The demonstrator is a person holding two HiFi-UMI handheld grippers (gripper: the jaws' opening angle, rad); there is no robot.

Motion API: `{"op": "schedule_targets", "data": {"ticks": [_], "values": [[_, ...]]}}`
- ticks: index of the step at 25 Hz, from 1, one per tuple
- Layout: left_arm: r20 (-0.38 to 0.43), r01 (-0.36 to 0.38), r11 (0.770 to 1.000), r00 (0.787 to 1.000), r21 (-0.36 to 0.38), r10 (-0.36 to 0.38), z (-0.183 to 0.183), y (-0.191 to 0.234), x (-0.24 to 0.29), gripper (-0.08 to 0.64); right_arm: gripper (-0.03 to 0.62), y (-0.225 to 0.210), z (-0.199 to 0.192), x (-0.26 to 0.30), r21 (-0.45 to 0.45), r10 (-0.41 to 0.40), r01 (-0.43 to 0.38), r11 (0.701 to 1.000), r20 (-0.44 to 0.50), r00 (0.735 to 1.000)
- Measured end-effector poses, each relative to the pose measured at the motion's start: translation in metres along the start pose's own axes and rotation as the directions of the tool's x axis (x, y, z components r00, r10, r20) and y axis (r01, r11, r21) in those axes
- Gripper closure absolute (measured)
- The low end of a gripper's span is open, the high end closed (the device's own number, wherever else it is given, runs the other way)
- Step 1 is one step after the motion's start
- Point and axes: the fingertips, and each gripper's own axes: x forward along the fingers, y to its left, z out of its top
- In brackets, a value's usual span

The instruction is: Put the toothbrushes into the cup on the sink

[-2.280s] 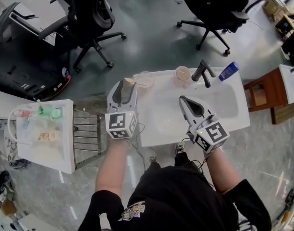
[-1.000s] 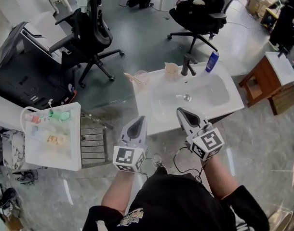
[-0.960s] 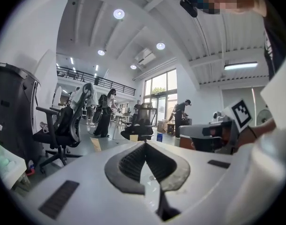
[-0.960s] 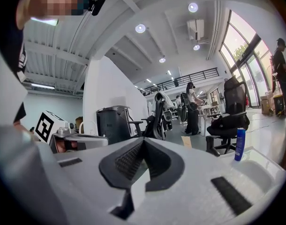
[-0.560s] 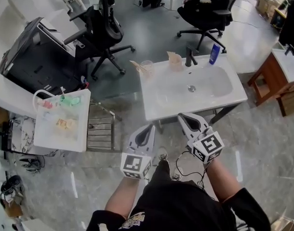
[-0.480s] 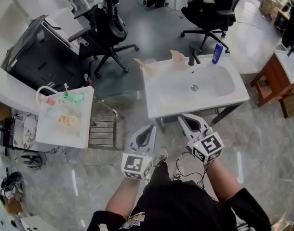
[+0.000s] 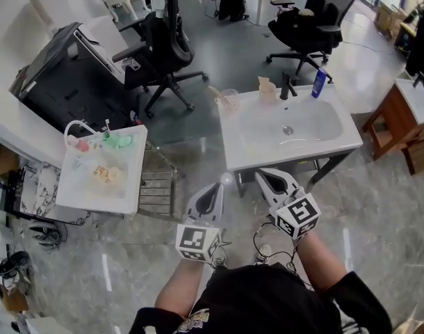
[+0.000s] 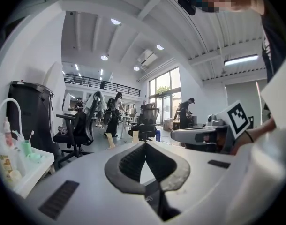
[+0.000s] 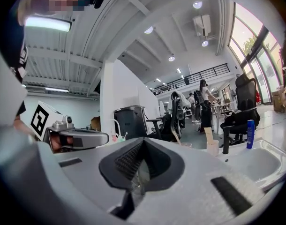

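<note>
The white sink [image 7: 337,141] stands ahead of me, beyond both grippers. At its back left is a clear cup [image 7: 230,98] with a tan toothbrush [image 7: 217,92] leaning out. A beige cup [image 7: 267,89] with something tan in it stands next to the black faucet [image 7: 288,85]. My left gripper [image 7: 217,185] and right gripper [image 7: 263,175] hover over the floor in front of the sink, both shut with nothing in them. In the right gripper view the gripper [image 9: 143,139] points toward the beige cup [image 9: 212,147]. In the left gripper view the gripper [image 8: 144,144] is shut too.
A blue bottle [image 7: 319,83] stands at the sink's back right. To the left are a white cart [image 7: 128,193] with green items, and a metal rack [image 7: 153,186]. Black office chairs [image 7: 163,54] [image 7: 309,19] stand behind, and a wooden stool [image 7: 396,127] is at the right.
Both grippers have drawn back from the sink, from over the basin to over the floor in front of it. The sink now lies farther off. Both stay shut.
</note>
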Motion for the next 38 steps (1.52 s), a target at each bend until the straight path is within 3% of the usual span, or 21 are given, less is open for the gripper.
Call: {"op": "schedule_targets", "data": {"ticks": [7,17,38], "values": [[0.021,0.098,0.995,0.995,-0.012,-0.097,0.0,0.026,-0.016,0.555,0.586,0.037,-0.005,0.009,-0.02,-0.104,0.104,0.994,-0.004,0.995],[0.034,0.248,0.968,0.968,-0.026,-0.248,0.0,0.028,-0.027,0.555,0.586,0.054,-0.005,-0.007,-0.004,-0.269,0.269,0.963,-0.002,0.963],[0.052,0.279,0.96,0.959,-0.012,-0.278,0.008,0.03,-0.04,0.555,0.587,0.066,-0.002,-0.014,-0.008,-0.307,0.307,0.952,0.003,0.952]]}}
